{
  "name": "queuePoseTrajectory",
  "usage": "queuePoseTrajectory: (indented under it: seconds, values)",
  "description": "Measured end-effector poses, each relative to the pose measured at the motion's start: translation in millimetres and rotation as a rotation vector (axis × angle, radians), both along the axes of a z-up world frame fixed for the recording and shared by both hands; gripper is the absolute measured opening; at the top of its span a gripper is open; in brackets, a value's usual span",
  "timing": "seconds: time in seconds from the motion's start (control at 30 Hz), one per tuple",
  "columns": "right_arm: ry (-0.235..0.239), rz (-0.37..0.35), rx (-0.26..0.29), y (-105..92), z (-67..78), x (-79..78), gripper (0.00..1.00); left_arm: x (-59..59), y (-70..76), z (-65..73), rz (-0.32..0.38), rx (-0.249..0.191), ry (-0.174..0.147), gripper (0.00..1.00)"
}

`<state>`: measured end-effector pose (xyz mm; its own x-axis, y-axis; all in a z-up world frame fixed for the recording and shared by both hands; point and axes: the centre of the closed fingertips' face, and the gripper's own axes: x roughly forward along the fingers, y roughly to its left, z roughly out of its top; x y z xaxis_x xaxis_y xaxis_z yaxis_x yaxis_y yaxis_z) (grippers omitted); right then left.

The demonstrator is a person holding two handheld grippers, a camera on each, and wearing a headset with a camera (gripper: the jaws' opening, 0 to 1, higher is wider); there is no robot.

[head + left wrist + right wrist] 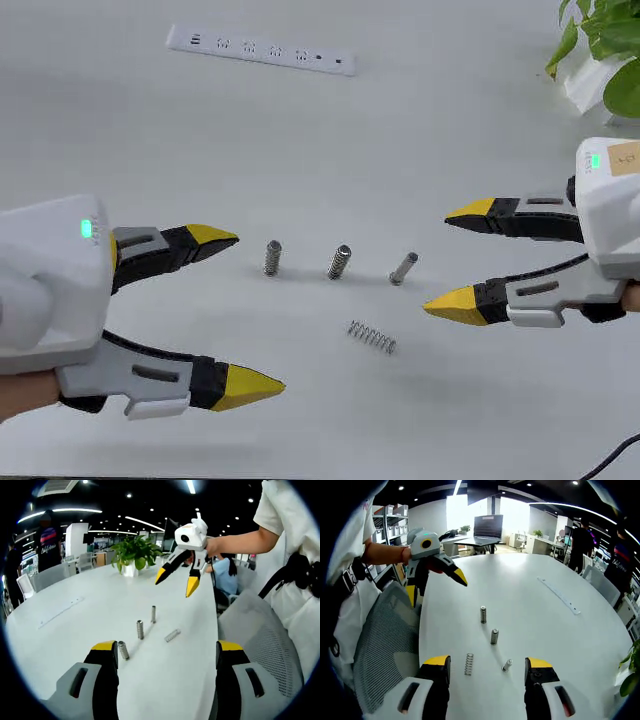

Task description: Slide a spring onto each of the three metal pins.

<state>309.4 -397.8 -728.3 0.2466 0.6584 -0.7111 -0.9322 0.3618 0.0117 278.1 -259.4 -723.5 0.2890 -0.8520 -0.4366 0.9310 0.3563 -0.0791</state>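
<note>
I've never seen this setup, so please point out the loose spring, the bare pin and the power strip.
loose spring (371, 337), head view, middle of its coils.
bare pin (403, 268), head view, midway along its shaft.
power strip (260, 50), head view, middle of its top face.

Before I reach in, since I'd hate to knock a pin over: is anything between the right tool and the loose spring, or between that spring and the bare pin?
Nothing visible does. The loose spring lies flat, and only bare table separates it from the right tool and from the bare pin.
</note>
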Motion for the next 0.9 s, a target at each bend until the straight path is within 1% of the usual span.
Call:
queuePoseTrajectory:
  seconds: [0.07,0.13,0.17,0.23,0.27,0.3,0.33,0.4,0.43,0.47,0.5,0.53,0.57,0.6,0.63,0.67,0.7,0.73,0.77,0.8,0.83,0.87,0.9]
  values:
    - [0.007,-0.016,0.009,-6.1,-3.9,-5.0,0.61,-1.1,-5.8,-0.8,-0.018,0.008,0.003,0.77]
    - [0.016,-0.033,0.032,-12.3,-7.7,-11.7,0.64,-2.5,-12.9,-3.1,-0.044,0.028,0.003,0.75]
    - [0.025,-0.043,0.041,-16.1,-10.3,-15.8,0.66,-3.9,-16.5,-6.0,-0.065,0.055,0.000,0.74]
    - [0.028,-0.053,0.054,-20.9,-12.8,-20.3,0.69,-6.0,-22.0,-9.4,-0.102,0.094,-0.012,0.71]
    - [0.030,-0.065,0.067,-24.5,-14.4,-22.7,0.70,-7.3,-26.7,-13.2,-0.132,0.132,-0.026,0.71]
    - [0.033,-0.075,0.074,-27.0,-15.6,-24.0,0.71,-9.2,-30.8,-15.7,-0.159,0.152,-0.034,0.71]
    - [0.036,-0.087,0.086,-30.3,-17.2,-25.9,0.71,-10.8,-37.7,-18.7,-0.185,0.168,-0.038,0.70]
    - [0.035,-0.106,0.102,-34.1,-19.3,-27.6,0.71,-9.5,-45.1,-25.5,-0.190,0.192,-0.024,0.67]
    - [0.037,-0.122,0.109,-37.1,-21.6,-28.9,0.72,-10.6,-49.4,-31.5,-0.222,0.228,-0.028,0.66]
    - [0.038,-0.132,0.113,-39.0,-22.9,-29.9,0.72,-10.0,-51.8,-36.2,-0.240,0.263,-0.042,0.64]
    - [0.036,-0.144,0.117,-41.5,-24.2,-31.5,0.71,-10.6,-57.6,-41.6,-0.267,0.294,-0.056,0.62]
    - [0.038,-0.153,0.123,-42.8,-24.9,-32.8,0.71,-11.0,-61.2,-45.7,-0.282,0.307,-0.055,0.60]
    - [0.037,-0.161,0.132,-43.5,-25.2,-33.9,0.70,-10.8,-63.4,-51.0,-0.292,0.328,-0.051,0.58]
    - [0.036,-0.174,0.142,-45.0,-26.1,-35.1,0.70,-10.6,-69.6,-55.9,-0.304,0.332,-0.045,0.55]
    - [0.035,-0.180,0.144,-45.7,-26.8,-36.1,0.70,-10.3,-74.2,-58.7,-0.310,0.327,-0.036,0.53]
    - [0.033,-0.189,0.153,-46.6,-27.5,-37.5,0.69,-9.0,-78.8,-65.1,-0.314,0.344,-0.023,0.52]
    - [0.035,-0.197,0.156,-47.3,-28.3,-38.1,0.69,-6.7,-79.4,-70.5,-0.319,0.375,-0.025,0.50]
    - [0.033,-0.203,0.158,-48.5,-28.9,-38.7,0.69,-4.1,-81.1,-74.6,-0.323,0.396,-0.033,0.48]
    - [0.028,-0.212,0.161,-50.3,-29.4,-39.1,0.69,-1.5,-86.0,-78.9,-0.323,0.402,-0.028,0.46]
    - [0.028,-0.219,0.164,-52.0,-29.9,-39.4,0.69,-0.1,-88.9,-81.8,-0.321,0.406,-0.016,0.43]
    - [0.030,-0.230,0.169,-54.0,-30.4,-39.5,0.69,2.5,-92.2,-86.0,-0.321,0.418,-0.012,0.42]
    - [0.030,-0.235,0.174,-55.4,-30.5,-39.7,0.68,4.8,-92.7,-89.7,-0.319,0.436,-0.015,0.40]
    - [0.029,-0.239,0.177,-56.5,-30.6,-40.0,0.68,7.7,-92.8,-92.6,-0.317,0.452,-0.026,0.36]
